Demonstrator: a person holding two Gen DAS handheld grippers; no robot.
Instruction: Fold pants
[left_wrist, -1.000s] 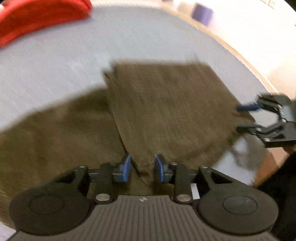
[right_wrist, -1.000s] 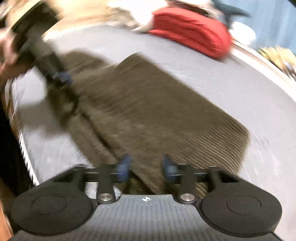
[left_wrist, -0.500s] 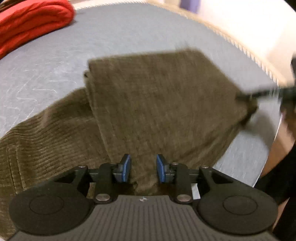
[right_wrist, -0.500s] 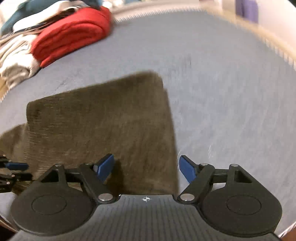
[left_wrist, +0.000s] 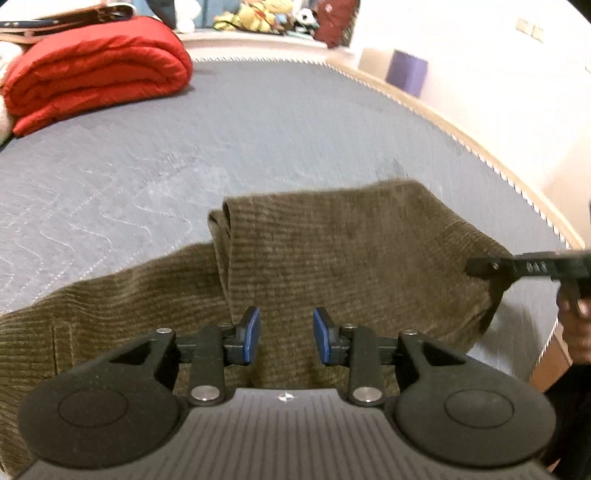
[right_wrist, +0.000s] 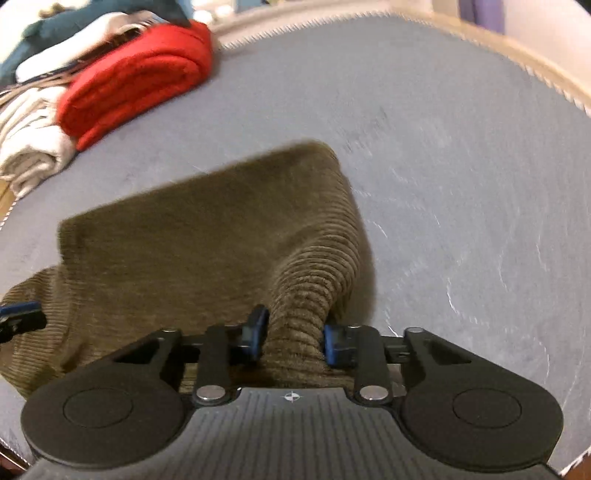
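Observation:
The olive-brown corduroy pants (left_wrist: 332, 258) lie partly folded on the grey mattress (left_wrist: 184, 140), one part doubled over the other. My left gripper (left_wrist: 286, 336) hovers over the near edge of the fold, jaws apart with cloth between and below them. My right gripper (right_wrist: 293, 339) is shut on a raised bunch of the pants (right_wrist: 295, 295) at their right corner. The right gripper also shows in the left wrist view (left_wrist: 524, 267) at the fold's right corner. The left gripper's blue pad (right_wrist: 18, 308) shows at the left edge of the right wrist view.
A folded red blanket (left_wrist: 92, 70) lies at the far left of the mattress, with a pile of white and teal clothes (right_wrist: 44, 110) beside it. The mattress edge (left_wrist: 480, 147) curves along the right. A purple box (left_wrist: 406, 72) stands by the wall.
My right gripper has gone from wide open over the fold's right corner to shut on a bunch of cloth there. The left gripper has stayed over the near edge, still apart.

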